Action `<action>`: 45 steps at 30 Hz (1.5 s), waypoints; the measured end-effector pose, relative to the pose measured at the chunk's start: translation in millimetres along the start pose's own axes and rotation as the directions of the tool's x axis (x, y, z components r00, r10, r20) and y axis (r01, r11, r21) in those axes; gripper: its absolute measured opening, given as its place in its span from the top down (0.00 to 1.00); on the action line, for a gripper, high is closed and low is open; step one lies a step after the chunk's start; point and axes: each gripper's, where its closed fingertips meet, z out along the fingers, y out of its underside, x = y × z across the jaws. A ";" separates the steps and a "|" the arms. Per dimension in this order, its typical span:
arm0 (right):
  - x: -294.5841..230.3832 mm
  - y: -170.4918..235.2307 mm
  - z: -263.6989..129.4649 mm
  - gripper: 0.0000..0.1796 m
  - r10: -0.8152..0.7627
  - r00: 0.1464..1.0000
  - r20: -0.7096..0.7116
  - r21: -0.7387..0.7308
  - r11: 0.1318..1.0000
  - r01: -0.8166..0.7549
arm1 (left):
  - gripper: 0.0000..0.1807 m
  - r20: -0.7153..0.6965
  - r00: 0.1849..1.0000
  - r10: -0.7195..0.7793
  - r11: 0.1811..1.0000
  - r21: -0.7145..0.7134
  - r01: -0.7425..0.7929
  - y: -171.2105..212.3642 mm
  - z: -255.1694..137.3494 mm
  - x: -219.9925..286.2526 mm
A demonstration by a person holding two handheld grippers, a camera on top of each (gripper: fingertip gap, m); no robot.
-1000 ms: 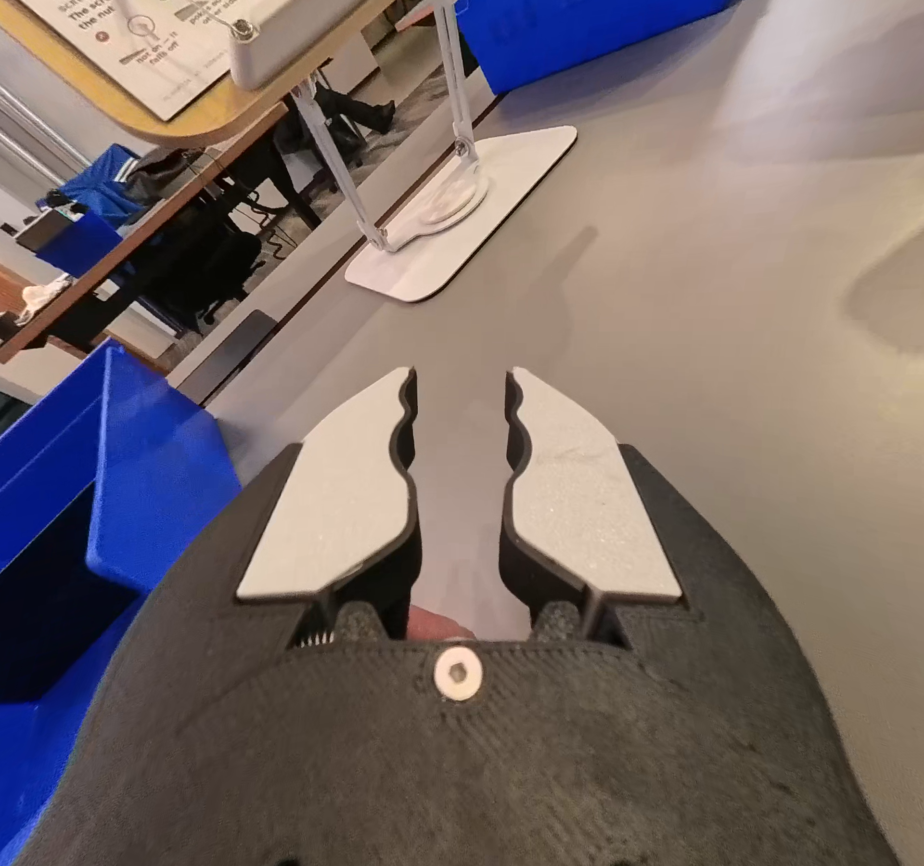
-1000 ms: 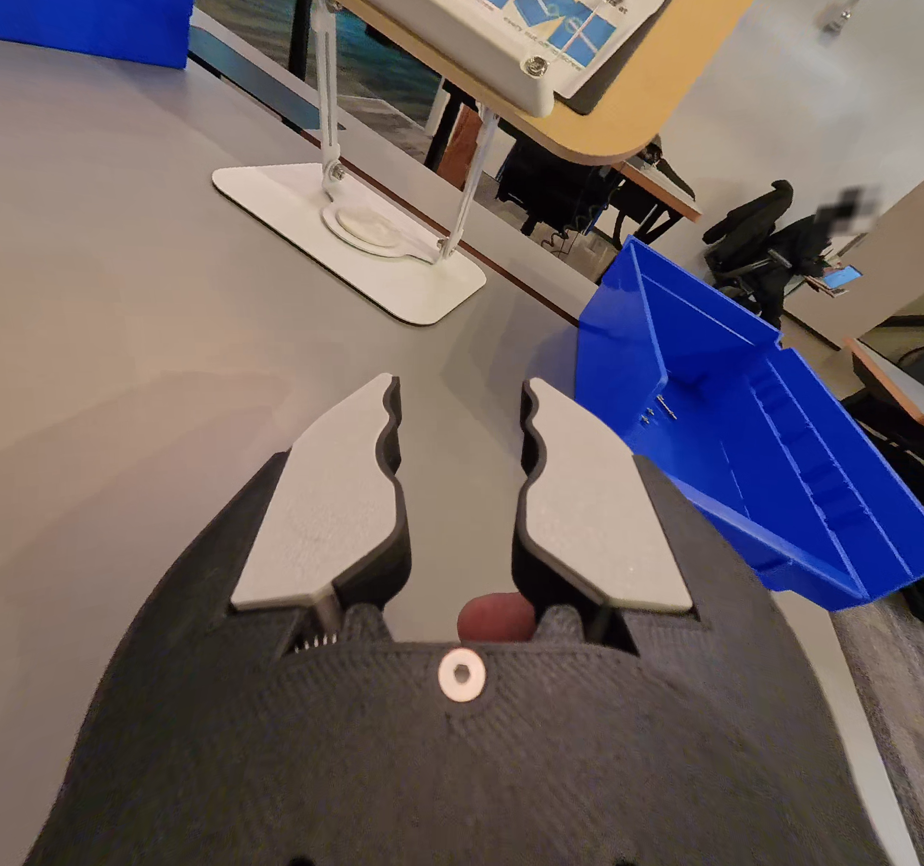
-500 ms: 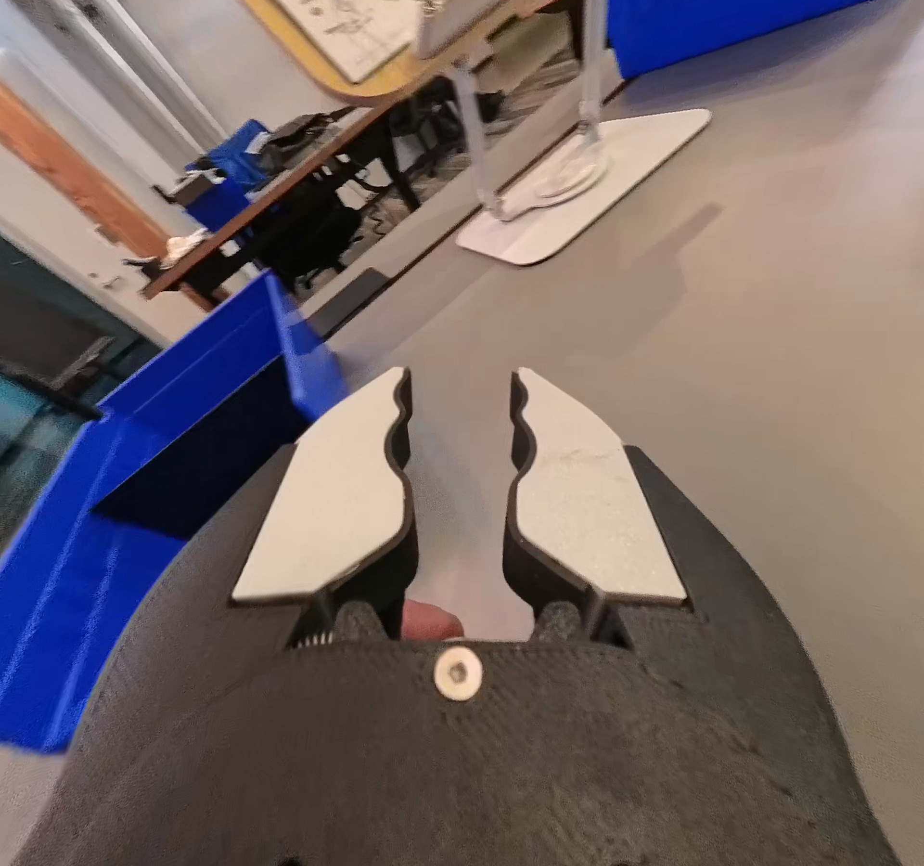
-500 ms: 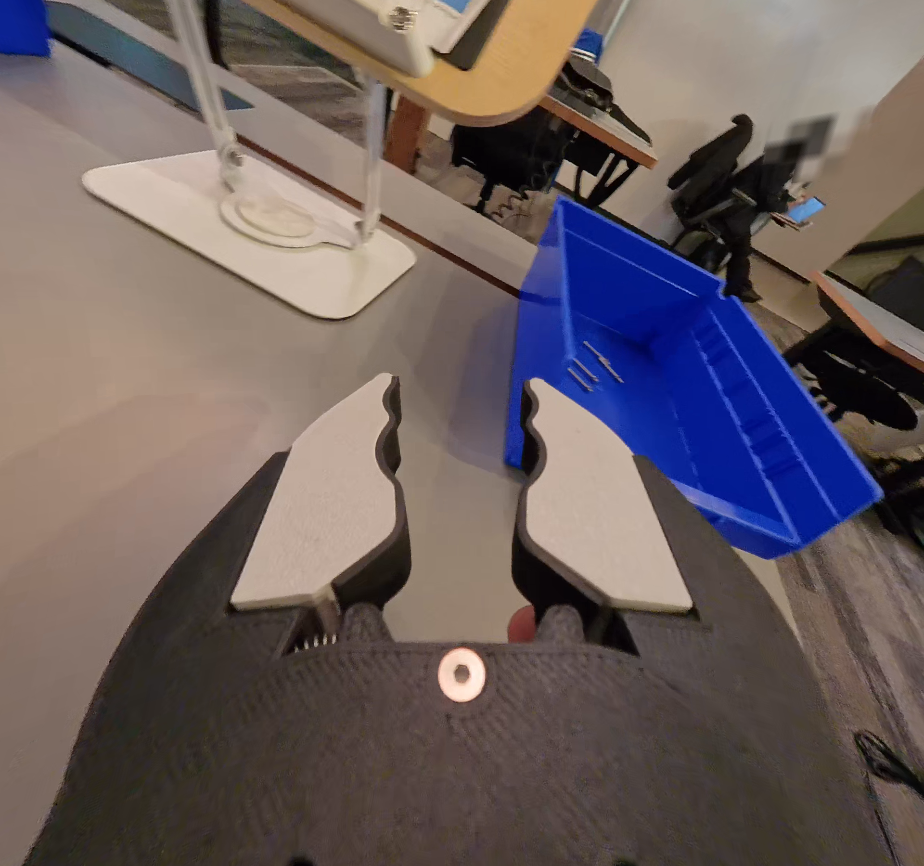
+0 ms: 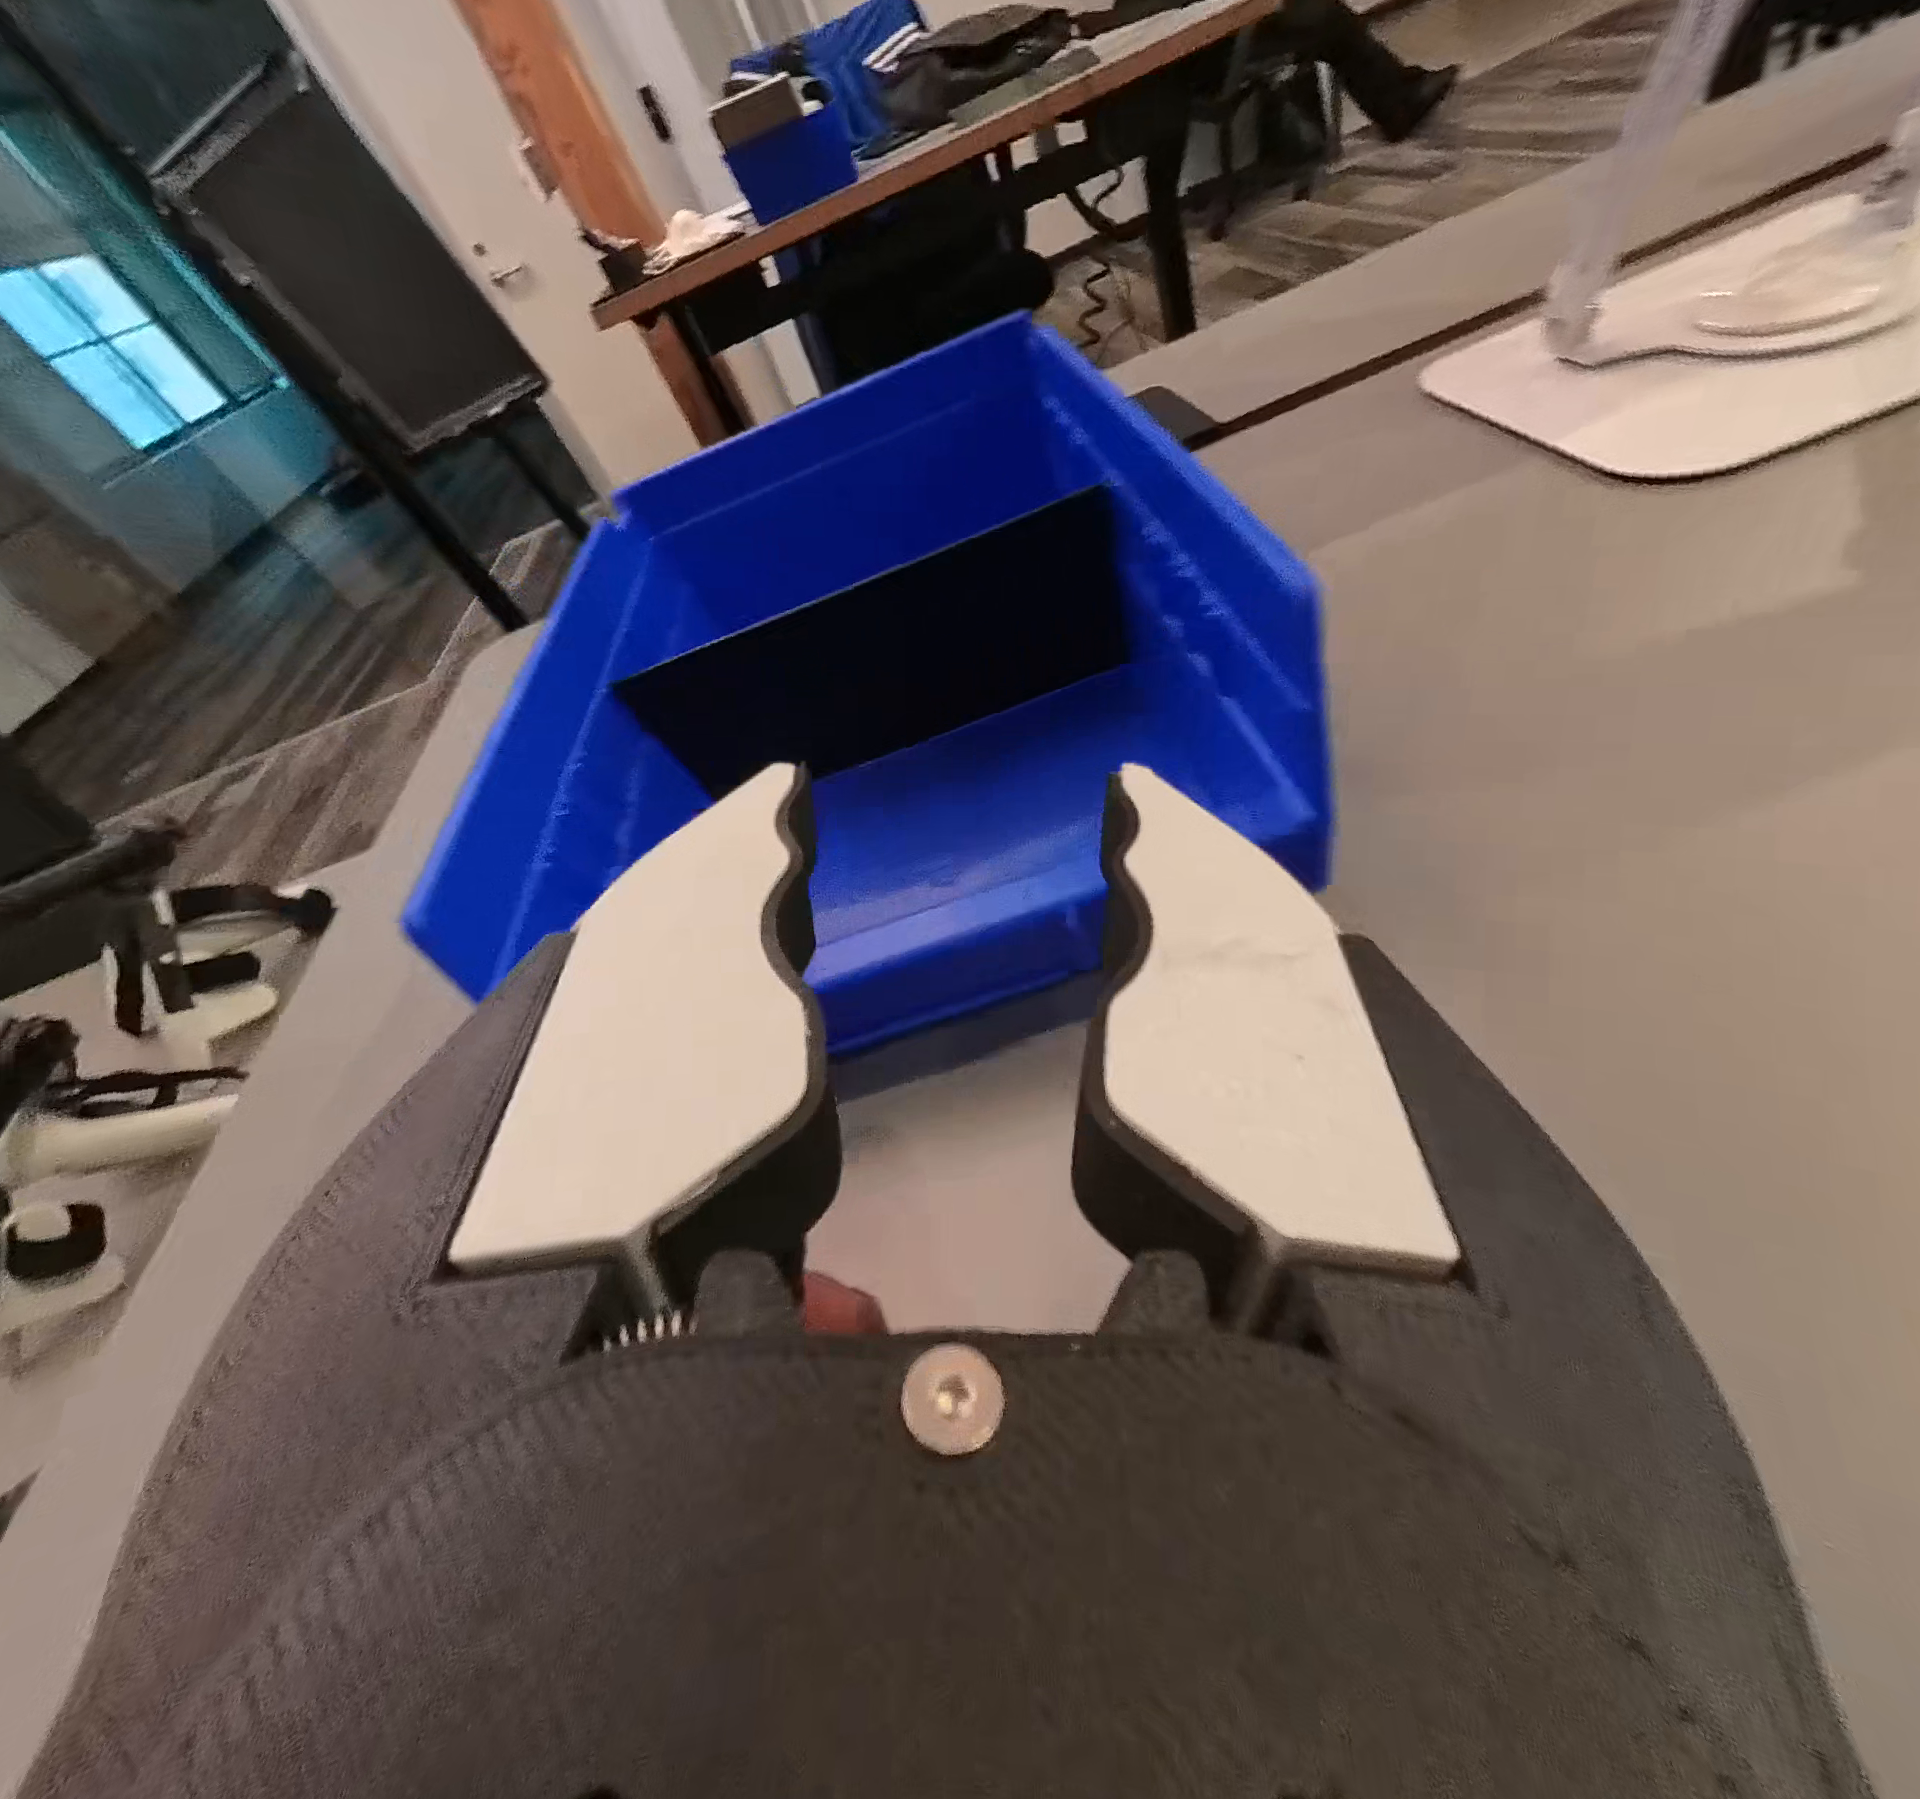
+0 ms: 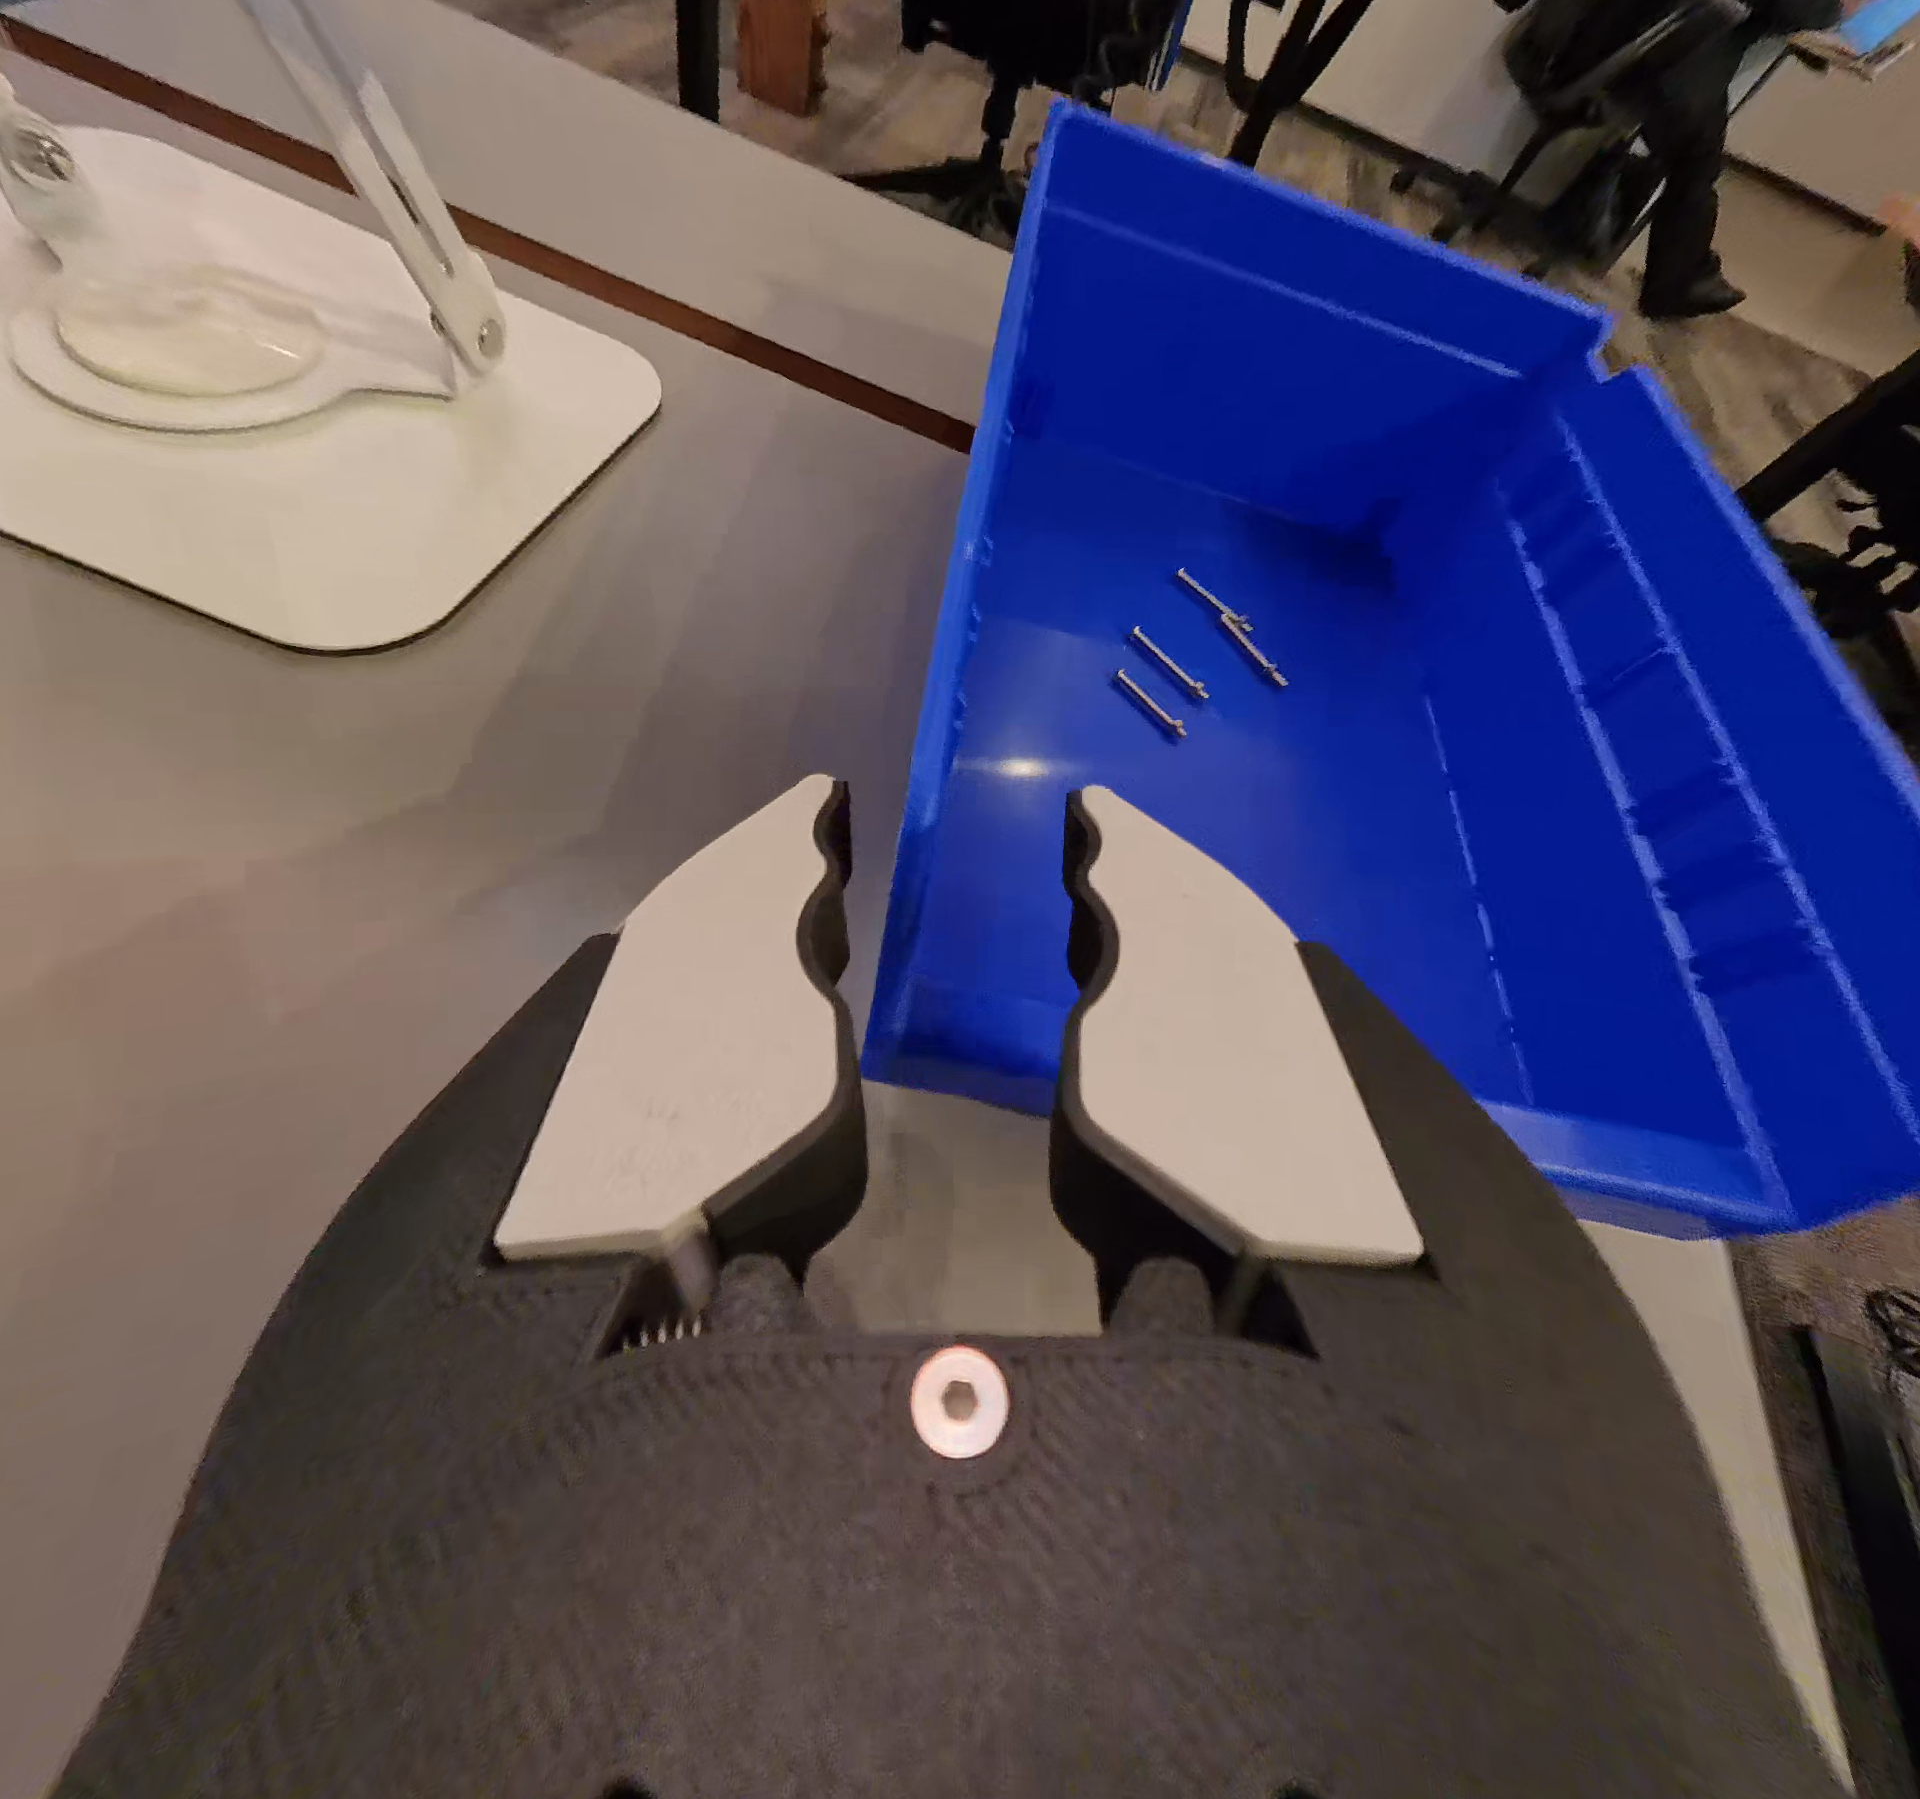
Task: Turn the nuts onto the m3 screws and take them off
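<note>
In the right wrist view a blue bin (image 6: 1039, 315) stands on the grey table with several thin metal screws (image 6: 1164, 663) on its floor. My right gripper (image 6: 956, 814) is open and empty, over the bin's near left corner, short of the screws. In the left wrist view another blue bin (image 5: 1226, 544) with a dark divider (image 5: 883, 648) stands straight ahead. I see no parts in its near compartment, and the divider hides the far one. My left gripper (image 5: 956, 793) is open and empty, just before this bin's low front lip.
A white stand base (image 6: 312, 502) with slanted legs sits on the grey table (image 6: 312, 814) left of the right bin; it also shows at the far right of the left wrist view (image 5: 1714, 378). Beyond the table edge are desks, chairs and a person's legs (image 6: 1683, 191).
The left gripper has swung left from the stand to face the left bin. The right gripper has swung right and tipped down over the bin with screws. Both stay open.
</note>
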 end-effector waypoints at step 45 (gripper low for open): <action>-1.9 10.3 -6.1 0.98 0.036 0.996 0.078 0.015 0.999 -0.037 | 0.99 -0.097 0.937 -0.334 0.939 -0.115 0.323 58.6 81.5 -127.9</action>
